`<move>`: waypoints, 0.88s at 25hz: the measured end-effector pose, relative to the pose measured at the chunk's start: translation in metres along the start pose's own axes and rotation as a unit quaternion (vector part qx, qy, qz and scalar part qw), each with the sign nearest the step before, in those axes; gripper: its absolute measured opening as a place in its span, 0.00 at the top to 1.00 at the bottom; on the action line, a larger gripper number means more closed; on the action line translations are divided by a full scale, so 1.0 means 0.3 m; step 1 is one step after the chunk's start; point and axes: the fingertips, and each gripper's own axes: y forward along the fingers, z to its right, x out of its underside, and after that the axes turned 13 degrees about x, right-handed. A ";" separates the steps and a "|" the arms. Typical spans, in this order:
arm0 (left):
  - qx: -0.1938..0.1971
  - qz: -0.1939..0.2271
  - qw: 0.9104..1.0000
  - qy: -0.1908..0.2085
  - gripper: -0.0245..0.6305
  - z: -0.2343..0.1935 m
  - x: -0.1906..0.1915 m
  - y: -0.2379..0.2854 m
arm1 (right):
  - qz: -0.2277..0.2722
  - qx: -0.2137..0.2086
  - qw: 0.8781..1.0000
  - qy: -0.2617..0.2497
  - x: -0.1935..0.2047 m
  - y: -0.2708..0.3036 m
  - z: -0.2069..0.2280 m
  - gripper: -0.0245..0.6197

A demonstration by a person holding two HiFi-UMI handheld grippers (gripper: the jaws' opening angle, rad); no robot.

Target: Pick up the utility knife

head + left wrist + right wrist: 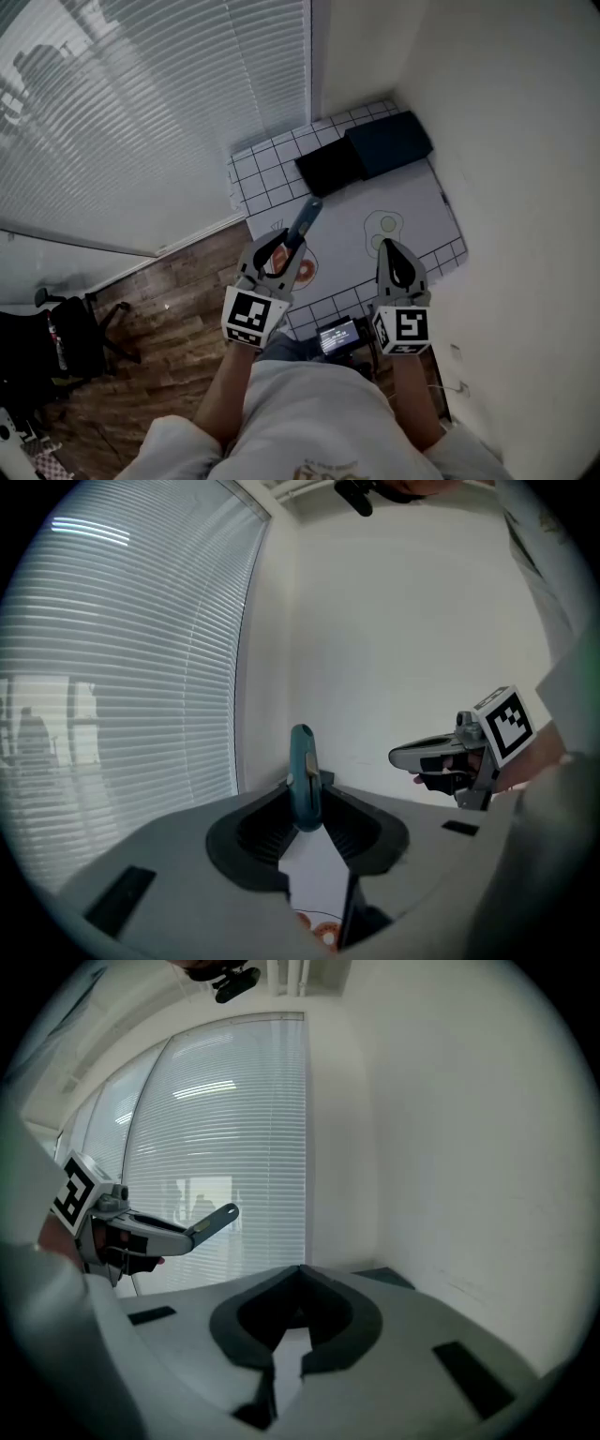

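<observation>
Pale shirt sleeves fill the bottom of the head view, and just beyond them sit the two marker cubes of the grippers. Further out, the left gripper point(281, 247) has its jaws pinched on the teal, slim-bodied utility knife point(306, 217). The left gripper view shows both jaws pressed to the knife's flat sides near its lower end, and most of the handle stands out past the tips.

The knife's long axis follows the jaws' own line, pointing away from the person and a little to the right. It hangs above the white desk point(418, 208) with its black-gridded mat. Only wall and white window blinds point(141, 112) show behind the knife, so it appears lifted clear of the desk, and the pick-up looks achieved.

The right gripper point(390, 247) is level with the left and well apart from it. Its jaws meet at the tips with nothing between them, so it has no share in the hold. Any further carrying falls to the left hand alone.

No open container is visible. A black rectangular block point(330, 167) and a dark navy one point(389, 142) lie touching at the desk's far end. Whether they are boxes, or hold anything, cannot be told. A small lit screen point(337, 336) sits at the near edge.
</observation>
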 end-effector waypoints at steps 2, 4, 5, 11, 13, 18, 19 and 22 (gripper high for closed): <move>0.000 0.013 1.000 -0.003 0.78 0.007 -0.033 -0.012 | 0.008 -0.001 1.000 0.002 -0.025 -0.004 -0.003 0.95; 0.000 0.023 1.000 0.001 0.78 0.014 -0.063 -0.022 | 0.014 0.000 1.000 0.001 -0.047 -0.007 -0.005 0.95; 0.000 0.026 1.000 0.004 0.78 0.017 -0.074 -0.027 | 0.018 0.000 1.000 0.002 -0.056 -0.010 -0.006 0.95; -0.008 0.050 0.999 0.017 0.78 0.025 -0.137 -0.065 | 0.040 -0.001 0.999 -0.013 -0.104 -0.032 -0.021 0.95; -0.012 0.056 0.998 0.019 0.78 0.025 -0.151 -0.077 | 0.041 -0.001 0.999 -0.015 -0.107 -0.036 -0.024 0.95; -0.019 0.064 0.998 0.016 0.78 0.018 -0.157 -0.099 | 0.046 -0.006 0.999 -0.014 -0.127 -0.046 -0.038 0.95; -0.020 0.063 0.998 0.016 0.78 0.017 -0.155 -0.100 | 0.047 -0.006 0.999 -0.012 -0.130 -0.045 -0.039 0.95; -0.019 0.061 0.998 0.015 0.78 0.018 -0.148 -0.101 | 0.050 -0.008 0.999 -0.009 -0.138 -0.043 -0.046 0.95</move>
